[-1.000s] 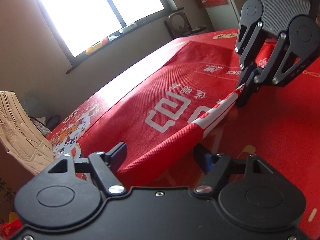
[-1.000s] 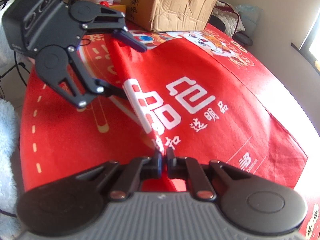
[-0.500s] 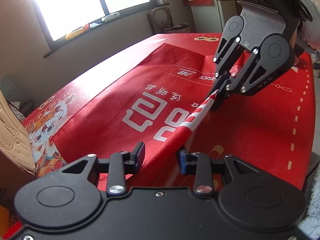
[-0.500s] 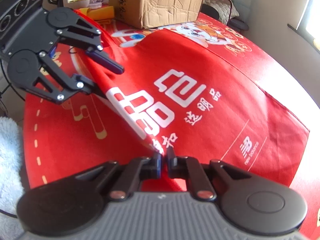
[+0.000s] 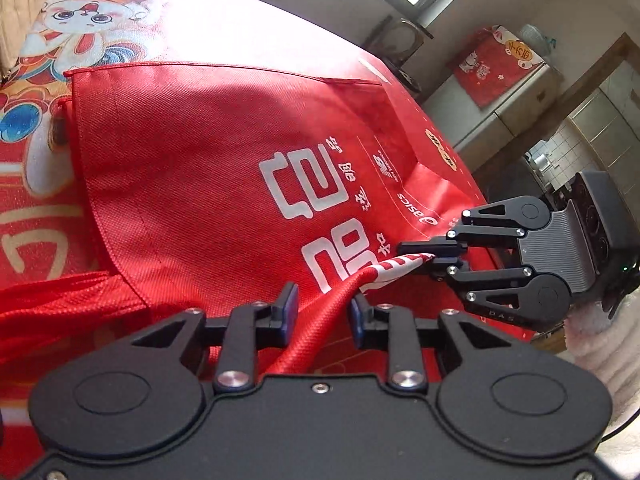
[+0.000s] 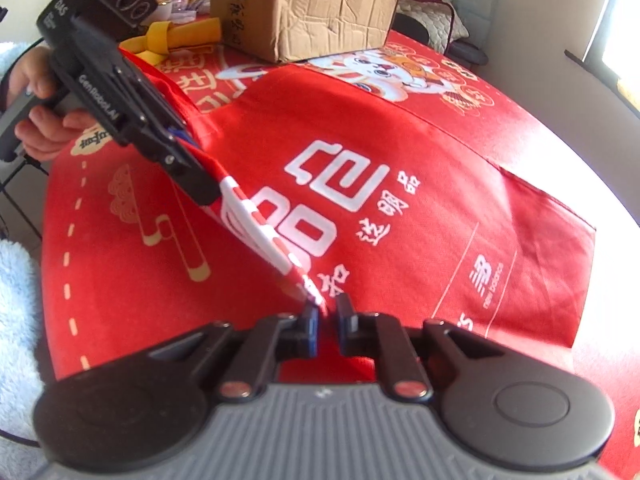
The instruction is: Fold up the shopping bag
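Observation:
A red shopping bag [image 5: 208,168] with white lettering lies flat on the red tablecloth; it also shows in the right wrist view [image 6: 420,184]. Its near edge is lifted and stretched into a ridge between both grippers. My left gripper [image 5: 323,311] has its jaws apart with the bag's folded edge [image 5: 320,320] running between them. My right gripper [image 6: 329,320] is nearly shut, pinching the bag's edge [image 6: 280,248] at the fingertips. In the left wrist view the right gripper [image 5: 428,259] grips the striped end of the fold.
A cardboard box [image 6: 304,4] stands at the far end of the table. Yellow cloth [image 6: 176,36] and kitchen items sit beside it. The tablecloth [image 6: 120,240] has gold prints and a cartoon animal [image 5: 80,28]. A cabinet [image 5: 500,92] stands beyond the table.
The left gripper has swung over the bag and now looks down on it, jaws still apart. The lifted fold has moved further over the bag. The right gripper's jaws look slightly wider.

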`<action>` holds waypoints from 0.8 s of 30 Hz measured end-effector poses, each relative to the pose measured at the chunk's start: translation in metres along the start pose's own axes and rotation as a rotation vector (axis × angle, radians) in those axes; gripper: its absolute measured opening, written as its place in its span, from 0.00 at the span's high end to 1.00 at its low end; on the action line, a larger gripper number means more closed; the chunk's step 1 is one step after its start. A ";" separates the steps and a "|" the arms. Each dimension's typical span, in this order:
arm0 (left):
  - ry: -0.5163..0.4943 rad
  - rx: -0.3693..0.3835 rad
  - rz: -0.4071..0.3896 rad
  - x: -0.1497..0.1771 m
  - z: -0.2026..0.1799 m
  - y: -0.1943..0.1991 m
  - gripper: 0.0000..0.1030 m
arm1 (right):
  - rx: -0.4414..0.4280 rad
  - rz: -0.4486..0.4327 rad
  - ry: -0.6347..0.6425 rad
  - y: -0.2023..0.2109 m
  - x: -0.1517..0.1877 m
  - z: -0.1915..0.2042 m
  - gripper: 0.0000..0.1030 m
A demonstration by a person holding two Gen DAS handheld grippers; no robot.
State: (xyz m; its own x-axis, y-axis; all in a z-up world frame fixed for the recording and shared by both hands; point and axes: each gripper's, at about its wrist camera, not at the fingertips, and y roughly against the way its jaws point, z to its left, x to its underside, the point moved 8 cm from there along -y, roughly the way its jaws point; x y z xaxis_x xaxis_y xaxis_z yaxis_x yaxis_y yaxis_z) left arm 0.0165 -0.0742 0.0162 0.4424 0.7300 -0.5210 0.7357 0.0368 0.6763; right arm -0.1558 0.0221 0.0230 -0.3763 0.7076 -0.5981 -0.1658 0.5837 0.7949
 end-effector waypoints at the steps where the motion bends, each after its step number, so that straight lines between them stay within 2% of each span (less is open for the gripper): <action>1: 0.008 0.000 0.001 0.000 0.000 0.000 0.73 | 0.004 -0.007 0.011 0.000 0.001 0.001 0.88; 4: 0.030 0.016 0.000 0.000 0.004 -0.002 0.73 | 0.023 -0.042 0.083 0.002 0.004 0.003 0.84; 5: 0.036 0.021 -0.001 0.000 0.006 -0.003 0.74 | 0.029 -0.054 0.106 0.004 0.005 0.004 0.80; 6: 0.039 0.024 -0.002 0.000 0.007 -0.004 0.75 | 0.034 -0.066 0.127 0.005 0.006 0.004 0.68; 7: 0.041 0.026 -0.003 0.000 0.008 -0.004 0.75 | 0.038 -0.078 0.157 0.008 0.009 0.004 0.65; 10: 0.034 0.030 -0.004 0.000 0.007 -0.006 0.75 | 0.056 -0.100 0.270 0.019 0.020 0.001 0.65; 13: 0.022 0.027 -0.006 0.000 0.007 -0.008 0.77 | 0.100 -0.066 0.327 0.026 0.032 -0.016 0.65; 14: 0.023 0.029 -0.006 -0.001 0.007 -0.008 0.78 | 0.117 -0.051 0.320 0.027 0.036 -0.026 0.65; 18: 0.031 0.038 -0.007 0.000 0.009 -0.009 0.79 | 0.097 -0.032 0.222 0.024 0.038 -0.059 0.68; 24: -0.007 0.018 -0.031 0.003 0.004 -0.008 0.80 | 0.079 -0.047 0.149 0.013 0.043 -0.076 0.69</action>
State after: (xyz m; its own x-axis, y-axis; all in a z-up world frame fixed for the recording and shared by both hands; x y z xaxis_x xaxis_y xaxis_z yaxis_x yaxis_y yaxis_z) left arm 0.0140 -0.0751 0.0066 0.4223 0.7240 -0.5453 0.7584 0.0472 0.6500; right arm -0.2437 0.0295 0.0150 -0.5014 0.6156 -0.6080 -0.1161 0.6485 0.7523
